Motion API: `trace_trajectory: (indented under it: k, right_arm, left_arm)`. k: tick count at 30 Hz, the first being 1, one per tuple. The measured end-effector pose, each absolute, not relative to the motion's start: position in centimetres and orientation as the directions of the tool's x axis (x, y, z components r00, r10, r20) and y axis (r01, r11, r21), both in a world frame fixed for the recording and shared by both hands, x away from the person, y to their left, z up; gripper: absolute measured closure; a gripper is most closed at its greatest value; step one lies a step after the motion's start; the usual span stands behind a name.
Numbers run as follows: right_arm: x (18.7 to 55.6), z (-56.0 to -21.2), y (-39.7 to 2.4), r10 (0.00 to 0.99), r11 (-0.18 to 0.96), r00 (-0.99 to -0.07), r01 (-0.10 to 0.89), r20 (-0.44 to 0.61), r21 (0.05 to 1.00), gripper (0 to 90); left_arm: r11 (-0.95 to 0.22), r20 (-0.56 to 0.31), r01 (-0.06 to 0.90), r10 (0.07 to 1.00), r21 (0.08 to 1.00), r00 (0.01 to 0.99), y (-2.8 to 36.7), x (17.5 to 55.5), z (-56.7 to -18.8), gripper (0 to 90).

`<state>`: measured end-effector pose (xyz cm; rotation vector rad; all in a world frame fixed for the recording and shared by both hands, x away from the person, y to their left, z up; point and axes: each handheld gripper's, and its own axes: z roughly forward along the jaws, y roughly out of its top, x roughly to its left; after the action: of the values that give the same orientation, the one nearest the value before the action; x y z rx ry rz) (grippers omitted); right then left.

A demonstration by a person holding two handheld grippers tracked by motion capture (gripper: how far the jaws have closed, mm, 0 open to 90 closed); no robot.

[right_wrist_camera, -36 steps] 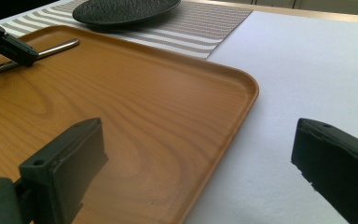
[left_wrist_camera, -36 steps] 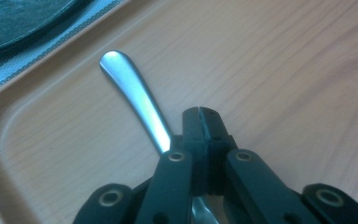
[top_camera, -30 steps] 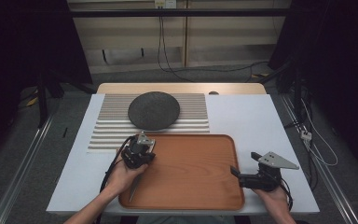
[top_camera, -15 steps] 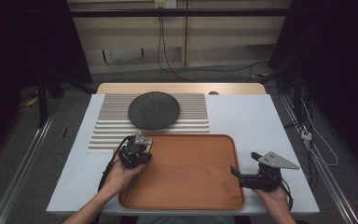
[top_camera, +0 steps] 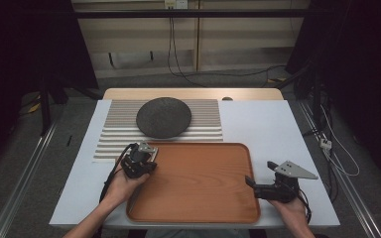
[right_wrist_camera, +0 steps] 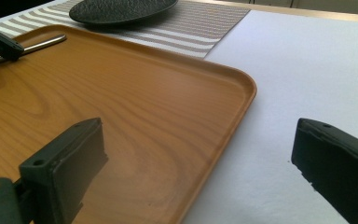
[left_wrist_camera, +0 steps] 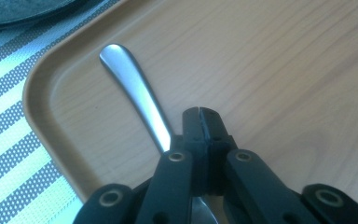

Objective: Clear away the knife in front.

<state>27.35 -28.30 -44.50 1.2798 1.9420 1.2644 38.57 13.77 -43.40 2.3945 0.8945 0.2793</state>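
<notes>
A brown wooden tray [top_camera: 198, 198] lies at the table's near middle. On its far left corner rests a metal utensil handle [left_wrist_camera: 133, 88], also seen as the utensil handle [right_wrist_camera: 44, 43] across the tray. My left gripper [top_camera: 149, 152] hovers right over it. Its jaws are pressed together at the tip [left_wrist_camera: 200, 114], and the handle runs beside and under them, not between them. My right gripper [top_camera: 249, 182] is open at the tray's right rim. One jaw is over the tray [right_wrist_camera: 168, 116] and the other over the white table [right_wrist_camera: 307, 70]. A dark round plate [top_camera: 163, 117] sits beyond the tray.
The plate [right_wrist_camera: 121, 9] rests on a striped placemat [top_camera: 114, 141] that reaches the tray's far edge. The white tabletop [top_camera: 263, 124] stretches to the right of the mat. Cables trail from both grippers toward the person's forearms.
My left gripper has drifted slightly to the left over the tray's corner. The right gripper, tray and plate have stayed in place.
</notes>
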Motion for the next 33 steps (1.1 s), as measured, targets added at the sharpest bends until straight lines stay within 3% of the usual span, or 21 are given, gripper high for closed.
trace_trajectory:
  k: [33]
  right_arm:
    - [27.5,-44.6,-28.2,0.895,0.136,-0.439,0.44,0.081,0.887,2.6]
  left_arm:
    - [-0.588,-0.013,0.568,0.688,0.576,0.726,15.4,38.0,-43.4,90.0]
